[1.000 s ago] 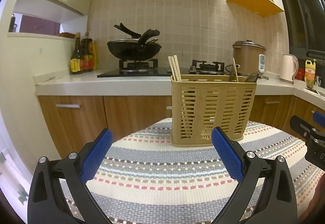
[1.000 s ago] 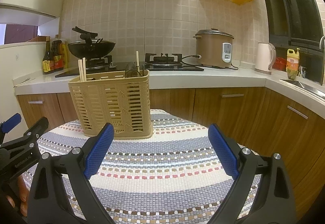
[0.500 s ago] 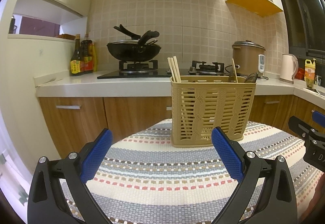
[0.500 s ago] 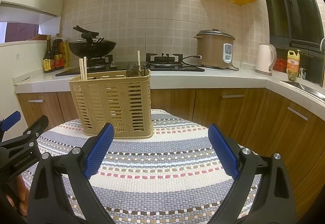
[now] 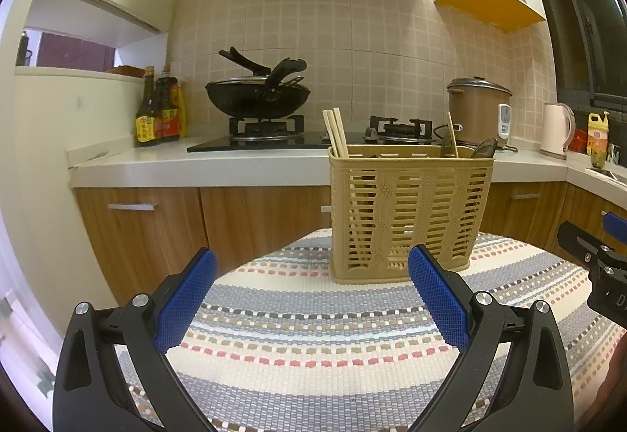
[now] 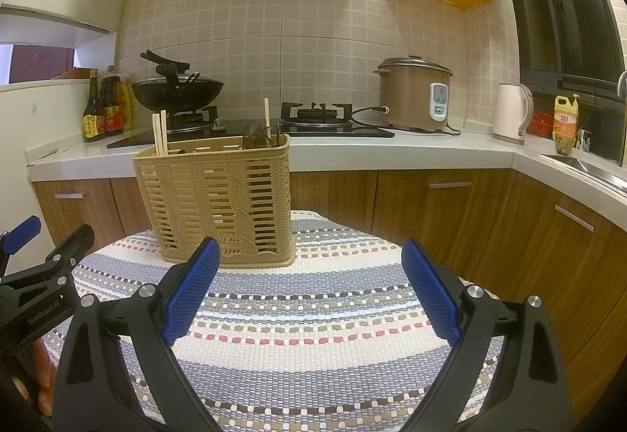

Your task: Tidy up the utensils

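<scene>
Nothing moved; tan slatted basket [image 5: 407, 208] holds chopsticks [image 5: 336, 134] upright.

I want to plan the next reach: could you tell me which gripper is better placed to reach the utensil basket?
Probably the left gripper. The basket stands almost straight ahead of its open jaws, slightly to their right. From the right gripper, also open, the basket sits off to the left.
</scene>
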Demonstrator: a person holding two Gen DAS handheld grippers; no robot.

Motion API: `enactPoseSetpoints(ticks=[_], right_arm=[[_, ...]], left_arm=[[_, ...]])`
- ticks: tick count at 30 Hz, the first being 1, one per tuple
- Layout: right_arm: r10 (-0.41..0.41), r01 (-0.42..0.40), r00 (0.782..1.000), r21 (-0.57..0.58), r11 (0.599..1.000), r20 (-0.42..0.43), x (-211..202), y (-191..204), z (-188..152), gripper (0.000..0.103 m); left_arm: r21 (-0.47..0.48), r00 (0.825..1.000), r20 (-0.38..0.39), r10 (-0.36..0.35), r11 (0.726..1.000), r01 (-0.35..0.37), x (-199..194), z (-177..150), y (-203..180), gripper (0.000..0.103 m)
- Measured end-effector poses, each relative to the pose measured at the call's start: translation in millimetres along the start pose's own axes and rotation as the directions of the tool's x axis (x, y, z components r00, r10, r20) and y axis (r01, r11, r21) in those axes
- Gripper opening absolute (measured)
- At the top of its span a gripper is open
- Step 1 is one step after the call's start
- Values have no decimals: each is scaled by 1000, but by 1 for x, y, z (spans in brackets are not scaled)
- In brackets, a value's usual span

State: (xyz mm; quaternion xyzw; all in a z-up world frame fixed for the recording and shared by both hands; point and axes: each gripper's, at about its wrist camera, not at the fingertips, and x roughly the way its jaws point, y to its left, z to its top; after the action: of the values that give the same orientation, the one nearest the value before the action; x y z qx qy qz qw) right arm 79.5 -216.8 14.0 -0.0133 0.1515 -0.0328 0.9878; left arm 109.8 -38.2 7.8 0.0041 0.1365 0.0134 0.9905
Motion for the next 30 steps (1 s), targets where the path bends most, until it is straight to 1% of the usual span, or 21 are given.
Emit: enactPoseSetpoints(ticks=[19, 30], right_arm=[[0, 0, 1000, 1, 1000, -1, 0, 0, 0, 90], [-1, 1, 1000, 2, 1000, 0, 0, 0, 0, 92]], left_arm=[[9, 1000, -5, 0, 1000, 0, 1, -1, -2, 95], [10, 1000, -4, 3, 1000, -3, 1, -2, -3, 95]])
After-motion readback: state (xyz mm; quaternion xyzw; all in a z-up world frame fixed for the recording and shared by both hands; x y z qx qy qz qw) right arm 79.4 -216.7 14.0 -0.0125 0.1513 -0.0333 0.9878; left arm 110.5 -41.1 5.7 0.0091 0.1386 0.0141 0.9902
